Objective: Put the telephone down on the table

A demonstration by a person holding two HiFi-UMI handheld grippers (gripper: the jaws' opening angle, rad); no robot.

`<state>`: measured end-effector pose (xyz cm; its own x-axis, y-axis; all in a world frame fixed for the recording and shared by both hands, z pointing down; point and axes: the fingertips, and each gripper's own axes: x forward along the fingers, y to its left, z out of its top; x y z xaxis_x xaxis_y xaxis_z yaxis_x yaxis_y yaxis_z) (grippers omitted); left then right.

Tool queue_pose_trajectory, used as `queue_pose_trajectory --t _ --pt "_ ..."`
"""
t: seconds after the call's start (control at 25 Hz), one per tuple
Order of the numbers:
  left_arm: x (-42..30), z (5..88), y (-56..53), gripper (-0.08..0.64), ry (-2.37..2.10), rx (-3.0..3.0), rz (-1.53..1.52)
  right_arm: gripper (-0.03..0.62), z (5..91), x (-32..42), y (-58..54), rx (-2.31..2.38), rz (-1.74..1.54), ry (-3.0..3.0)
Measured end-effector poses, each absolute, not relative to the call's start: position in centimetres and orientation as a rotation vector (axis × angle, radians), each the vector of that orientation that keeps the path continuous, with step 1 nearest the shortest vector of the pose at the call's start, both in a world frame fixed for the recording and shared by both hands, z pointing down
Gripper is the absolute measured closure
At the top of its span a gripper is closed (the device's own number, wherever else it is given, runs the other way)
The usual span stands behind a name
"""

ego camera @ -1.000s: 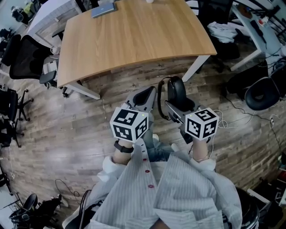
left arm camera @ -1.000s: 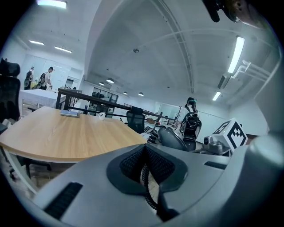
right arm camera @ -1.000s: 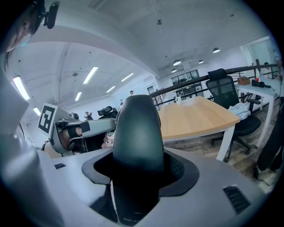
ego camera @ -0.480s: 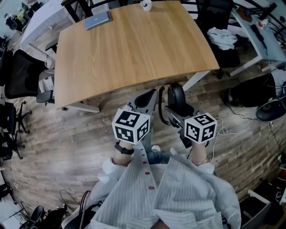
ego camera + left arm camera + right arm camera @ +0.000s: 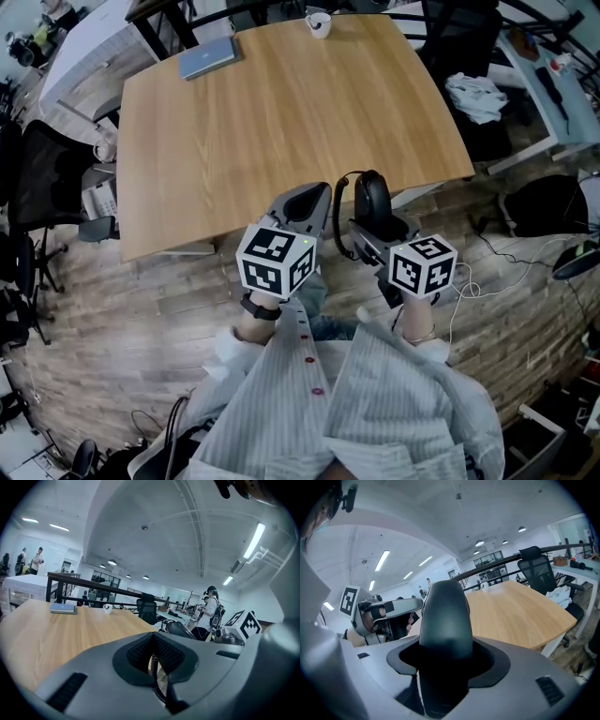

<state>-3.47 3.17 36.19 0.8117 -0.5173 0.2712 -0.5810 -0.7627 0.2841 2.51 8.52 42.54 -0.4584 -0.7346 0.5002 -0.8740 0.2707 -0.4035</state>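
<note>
Holding the telephone (image 5: 368, 199) up in the air at the near edge of the table (image 5: 281, 122), so nothing's actually put down yet. My right gripper (image 5: 373, 228) is clamped on the dark handset; in the right gripper view it stands up straight out of the closed jaws, with the wooden top beyond it. My left gripper (image 5: 306, 204) sits just beside it, and in its own view the jaws are pinched on the coiled cord (image 5: 153, 670), which runs off toward the handset. From the head view the phone lines up with the table's front edge, but it's clearly not resting on it. My read: the pick-up part is done, and what's left is reaching forward over the top, lowering, and letting go with both. Plenty of bare wood, since the only other stuff is a book (image 5: 208, 58) and a cup (image 5: 319, 23) way at the far side.
</note>
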Motion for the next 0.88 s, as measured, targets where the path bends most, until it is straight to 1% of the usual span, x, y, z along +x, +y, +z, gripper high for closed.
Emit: queue_pose_trajectory --t 0.28,0.88 --pt "-4.5 36.7 -1.1 0.551 -0.778 2.641 0.254 0.296 42.5 1.8 4.4 1.524 0.938 -2.289" --pt "-2.9 38.3 -3.5 0.551 -0.773 2.620 0.288 0.296 44.2 3.2 2.0 1.520 0.999 -2.278"
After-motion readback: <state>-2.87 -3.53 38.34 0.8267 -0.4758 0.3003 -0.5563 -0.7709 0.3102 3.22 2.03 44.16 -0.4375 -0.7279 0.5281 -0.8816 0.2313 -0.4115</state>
